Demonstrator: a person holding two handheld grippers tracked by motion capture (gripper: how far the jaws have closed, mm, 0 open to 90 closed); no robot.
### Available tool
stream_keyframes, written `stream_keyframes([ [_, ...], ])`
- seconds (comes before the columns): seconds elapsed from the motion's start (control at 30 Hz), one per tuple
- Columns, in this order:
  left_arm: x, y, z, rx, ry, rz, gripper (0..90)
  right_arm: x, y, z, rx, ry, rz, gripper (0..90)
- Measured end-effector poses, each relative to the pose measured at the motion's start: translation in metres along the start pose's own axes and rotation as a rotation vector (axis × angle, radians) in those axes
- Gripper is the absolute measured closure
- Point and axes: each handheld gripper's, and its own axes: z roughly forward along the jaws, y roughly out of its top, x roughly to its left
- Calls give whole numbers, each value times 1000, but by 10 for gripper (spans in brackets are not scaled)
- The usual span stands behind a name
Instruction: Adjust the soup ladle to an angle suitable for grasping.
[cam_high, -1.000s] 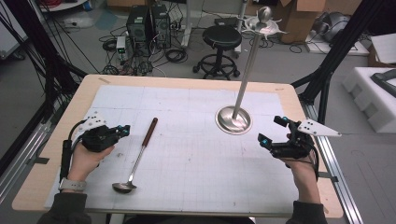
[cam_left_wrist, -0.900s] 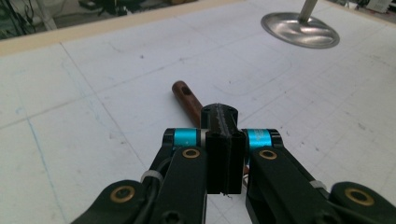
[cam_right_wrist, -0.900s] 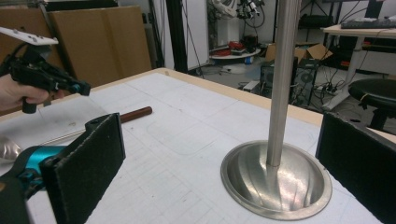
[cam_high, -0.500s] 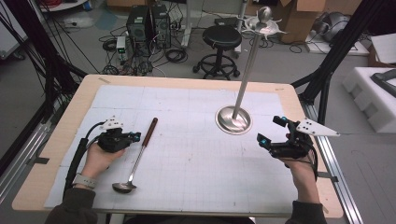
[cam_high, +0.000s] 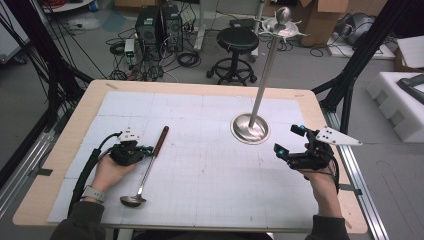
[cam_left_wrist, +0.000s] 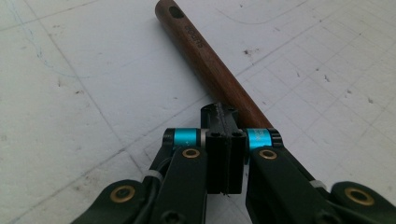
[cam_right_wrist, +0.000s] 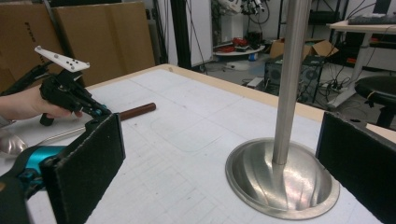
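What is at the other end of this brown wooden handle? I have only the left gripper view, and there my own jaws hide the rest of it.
Observer: A metal ladle bowl. It lies near the front edge of the table.
Operator: And where is the right gripper?
Observer: The right gripper is open at the right side of the table and holds nothing.
Operator: Is something close to it?
Observer: Yes, a metal stand with a round base stands upright just ahead of it. They do not touch.
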Motion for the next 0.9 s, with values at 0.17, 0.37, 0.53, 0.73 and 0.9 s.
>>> stream_keyframes([
  [0.17, -2, 2, 2, 2, -2, 9, 897, 1, -1, 4, 9, 10, 0, 0],
  [0.37, -3, 2, 2, 6, -24, -2, 897, -1, -1, 7, 10, 14, 7, 0],
  [0.53, -3, 4, 3, 16, -56, -28, 897, -2, -2, 9, 13, 18, 11, 0],
  [0.73, -7, 7, 6, 33, -83, -2, 897, -1, -1, 12, 18, 27, 9, 0],
  [0.9, -11, 10, 10, 39, -101, -9, 897, -2, -1, 13, 15, 28, 13, 0],
])
